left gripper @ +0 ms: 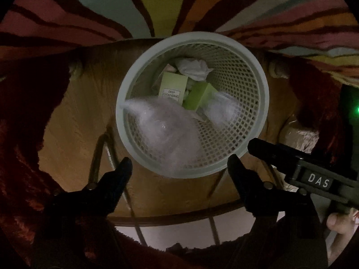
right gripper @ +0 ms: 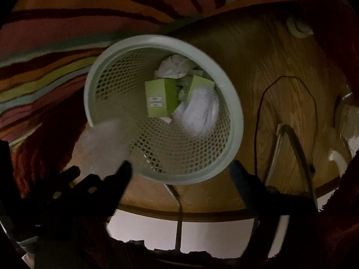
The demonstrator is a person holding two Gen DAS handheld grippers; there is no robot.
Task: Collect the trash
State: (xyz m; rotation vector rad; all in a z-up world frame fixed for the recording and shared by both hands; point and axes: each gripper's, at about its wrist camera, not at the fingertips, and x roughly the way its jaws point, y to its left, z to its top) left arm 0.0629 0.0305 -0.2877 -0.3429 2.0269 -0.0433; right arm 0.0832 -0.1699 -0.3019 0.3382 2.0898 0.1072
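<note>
Low light, and a wooden floor (left gripper: 74, 116) fills the middle of both views, its grain plain at the right of the right wrist view. Standing on it, centre frame, is a pale mesh wastebasket (left gripper: 251, 67). Along the top of the frame a striped rug (left gripper: 157, 0) in pink, teal, yellow and orange lies on the boards, its edge just behind the wastebasket. A thin dark cable (right gripper: 260, 103) loops across the floor at right in the right wrist view. A deep red shaggy fabric (left gripper: 20, 145) covers the left edge.
</note>
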